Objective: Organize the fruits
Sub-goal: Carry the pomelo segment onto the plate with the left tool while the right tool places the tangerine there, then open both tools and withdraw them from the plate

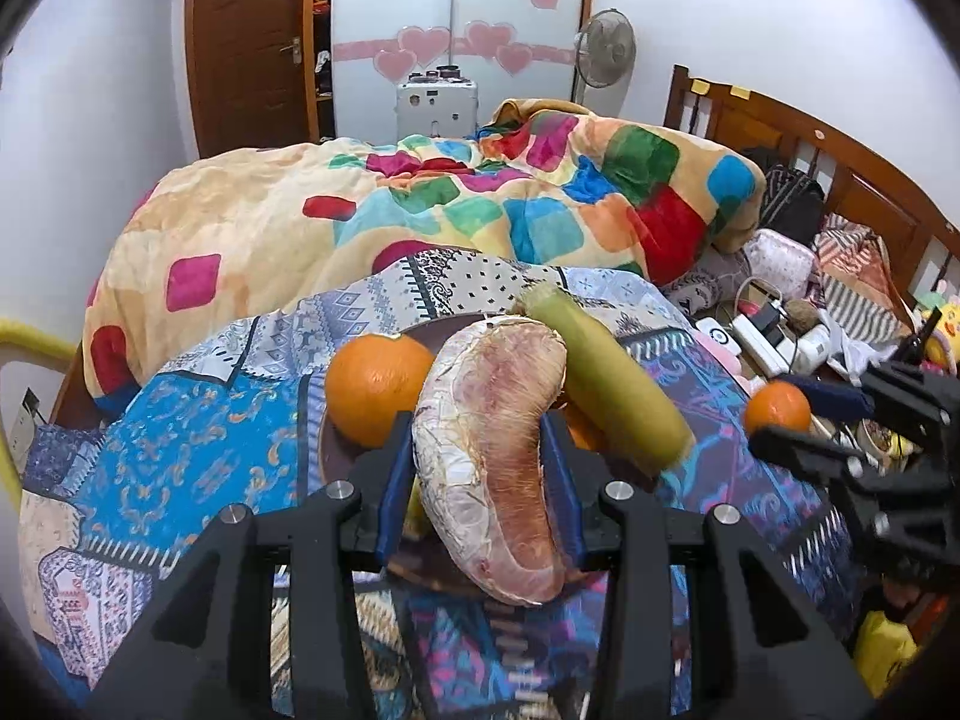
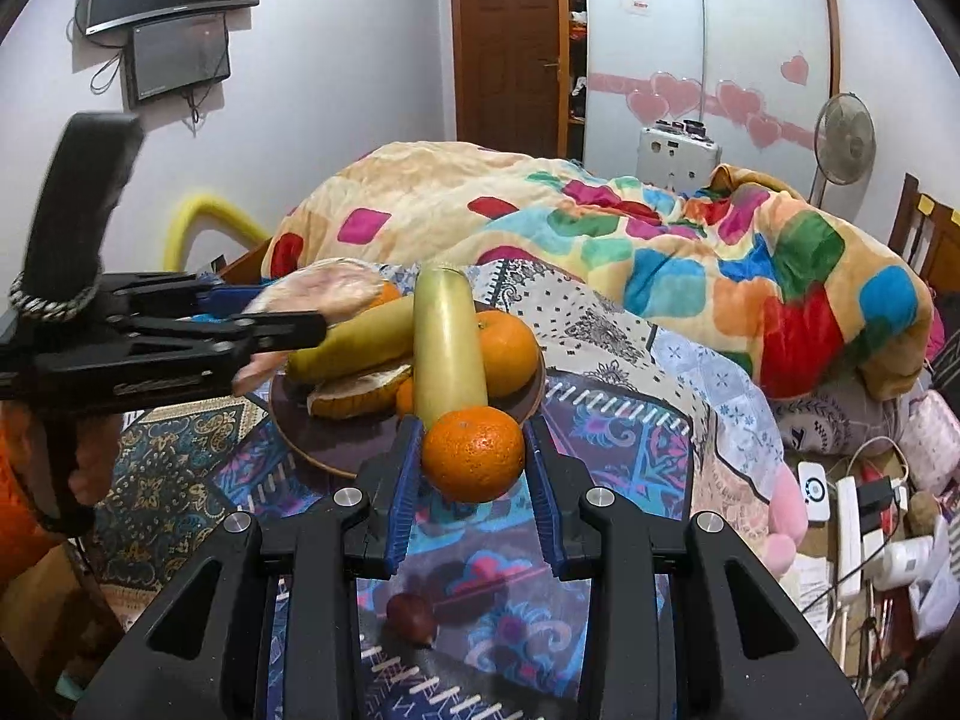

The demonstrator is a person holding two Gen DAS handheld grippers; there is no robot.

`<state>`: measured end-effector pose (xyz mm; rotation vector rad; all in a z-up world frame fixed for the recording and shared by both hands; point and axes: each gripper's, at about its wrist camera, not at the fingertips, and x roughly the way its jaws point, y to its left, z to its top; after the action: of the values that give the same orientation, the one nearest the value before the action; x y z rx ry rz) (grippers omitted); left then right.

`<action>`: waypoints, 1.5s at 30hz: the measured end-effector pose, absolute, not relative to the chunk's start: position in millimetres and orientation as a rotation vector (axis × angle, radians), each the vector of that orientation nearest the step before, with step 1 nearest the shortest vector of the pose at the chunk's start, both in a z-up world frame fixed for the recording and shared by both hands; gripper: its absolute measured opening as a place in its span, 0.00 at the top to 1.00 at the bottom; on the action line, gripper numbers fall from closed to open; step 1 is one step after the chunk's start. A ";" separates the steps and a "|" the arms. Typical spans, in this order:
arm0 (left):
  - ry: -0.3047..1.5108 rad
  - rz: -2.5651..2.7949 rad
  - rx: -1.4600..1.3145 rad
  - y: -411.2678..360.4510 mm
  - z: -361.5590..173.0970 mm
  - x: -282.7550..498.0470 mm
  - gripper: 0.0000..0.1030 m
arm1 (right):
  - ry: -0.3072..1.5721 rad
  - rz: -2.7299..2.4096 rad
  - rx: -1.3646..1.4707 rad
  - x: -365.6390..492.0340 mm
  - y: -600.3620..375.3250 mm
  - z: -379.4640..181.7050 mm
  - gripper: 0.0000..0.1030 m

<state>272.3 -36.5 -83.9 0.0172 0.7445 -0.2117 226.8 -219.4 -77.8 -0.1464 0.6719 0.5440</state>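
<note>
My left gripper [image 1: 480, 450] is shut on a peeled pomelo wedge [image 1: 492, 456] and holds it above the brown plate [image 1: 327, 450]; it also shows in the right wrist view [image 2: 264, 318]. On the plate lie an orange [image 1: 375, 387], a pale green-yellow gourd [image 1: 606, 381], a banana [image 2: 354, 342] and another pomelo piece [image 2: 360, 390]. My right gripper [image 2: 474, 450] is shut on a small orange [image 2: 474, 453], held just in front of the plate's near rim [image 2: 312, 450]. The right gripper with its orange also shows in the left wrist view [image 1: 777, 408].
A small dark red fruit [image 2: 411, 618] lies on the patterned cloth [image 2: 630, 438] below my right gripper. A colourful quilt [image 1: 420, 204] is heaped behind the plate. Power strips, cables and clutter [image 2: 858, 516] lie to the right. A wooden headboard [image 1: 840, 168] stands at far right.
</note>
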 end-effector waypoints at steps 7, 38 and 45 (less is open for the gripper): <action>0.776 -0.214 0.014 -41.9 -96.7 283.9 0.60 | 0.681 0.559 -0.165 230.4 -210.6 -83.6 0.70; 0.764 -0.199 0.028 17.0 -94.0 230.0 0.60 | 0.704 0.593 -0.273 240.8 -146.8 -92.5 0.69; 0.774 -0.193 0.026 20.4 -95.4 224.3 0.60 | 0.721 0.589 -0.254 245.0 -146.1 -93.2 0.60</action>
<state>224.3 20.4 -95.4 0.0256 0.7737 -0.1930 245.0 -146.1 -93.2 -0.2540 0.7213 0.5893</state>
